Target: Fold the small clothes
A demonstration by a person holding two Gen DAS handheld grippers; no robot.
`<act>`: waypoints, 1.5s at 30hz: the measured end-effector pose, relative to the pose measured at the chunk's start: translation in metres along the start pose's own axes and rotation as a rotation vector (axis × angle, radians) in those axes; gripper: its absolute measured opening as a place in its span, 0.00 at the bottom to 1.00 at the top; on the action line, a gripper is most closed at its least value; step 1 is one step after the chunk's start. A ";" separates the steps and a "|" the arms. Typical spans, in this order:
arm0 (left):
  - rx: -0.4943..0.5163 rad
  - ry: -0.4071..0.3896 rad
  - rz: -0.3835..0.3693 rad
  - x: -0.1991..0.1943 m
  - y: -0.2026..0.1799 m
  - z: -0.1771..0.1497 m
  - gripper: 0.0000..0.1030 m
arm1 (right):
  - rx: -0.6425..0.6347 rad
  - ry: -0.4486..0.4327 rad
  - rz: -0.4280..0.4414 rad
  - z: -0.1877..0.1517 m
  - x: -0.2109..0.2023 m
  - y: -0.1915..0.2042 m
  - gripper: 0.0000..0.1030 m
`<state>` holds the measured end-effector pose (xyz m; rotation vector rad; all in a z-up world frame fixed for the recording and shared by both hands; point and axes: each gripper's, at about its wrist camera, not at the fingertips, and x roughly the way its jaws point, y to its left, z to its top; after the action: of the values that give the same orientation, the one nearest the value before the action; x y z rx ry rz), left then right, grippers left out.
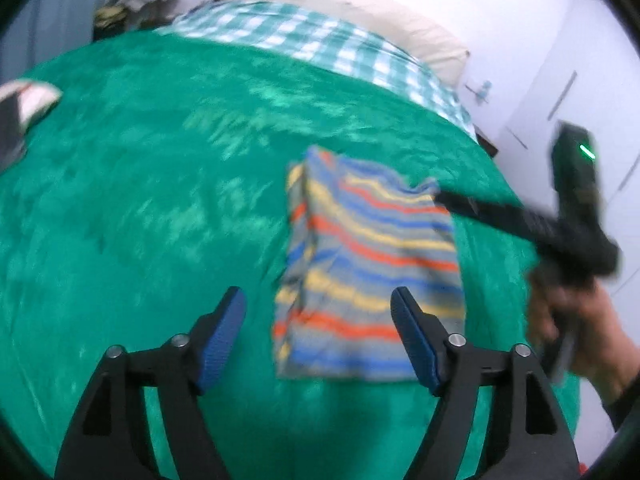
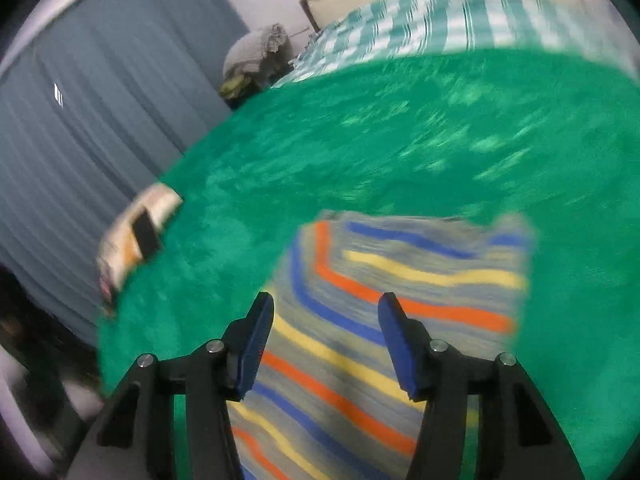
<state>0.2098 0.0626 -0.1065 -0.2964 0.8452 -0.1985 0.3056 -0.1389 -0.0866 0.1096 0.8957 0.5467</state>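
A small striped garment [image 1: 368,264], grey with blue, yellow and orange bands, lies folded flat on the green blanket [image 1: 140,208]. It also fills the lower middle of the right wrist view [image 2: 400,300]. My left gripper [image 1: 320,320] is open and empty, hovering above the garment's near left edge. My right gripper [image 2: 326,328] is open and empty, just over the garment. In the left wrist view the right gripper [image 1: 444,198] reaches in from the right, its tips at the garment's far right corner.
A folded white and dark item [image 2: 136,236] lies at the blanket's left edge; it also shows in the left wrist view [image 1: 24,108]. A green checked sheet [image 1: 320,44] and a pillow [image 1: 360,4] lie at the far end. Grey curtains [image 2: 80,120] hang to the left.
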 end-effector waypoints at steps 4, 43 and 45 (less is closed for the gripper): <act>-0.028 0.100 0.107 0.058 0.006 0.018 0.57 | -0.084 0.026 0.027 -0.035 -0.029 0.009 0.45; 0.128 0.110 0.151 -0.076 -0.006 -0.132 0.93 | 0.072 -0.079 -0.731 -0.175 -0.205 0.131 0.96; 0.136 0.105 0.153 -0.078 -0.007 -0.134 0.93 | 0.077 -0.085 -0.743 -0.178 -0.211 0.132 0.96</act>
<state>0.0570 0.0543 -0.1331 -0.0943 0.9497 -0.1289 0.0109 -0.1540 -0.0073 -0.1301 0.8044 -0.1836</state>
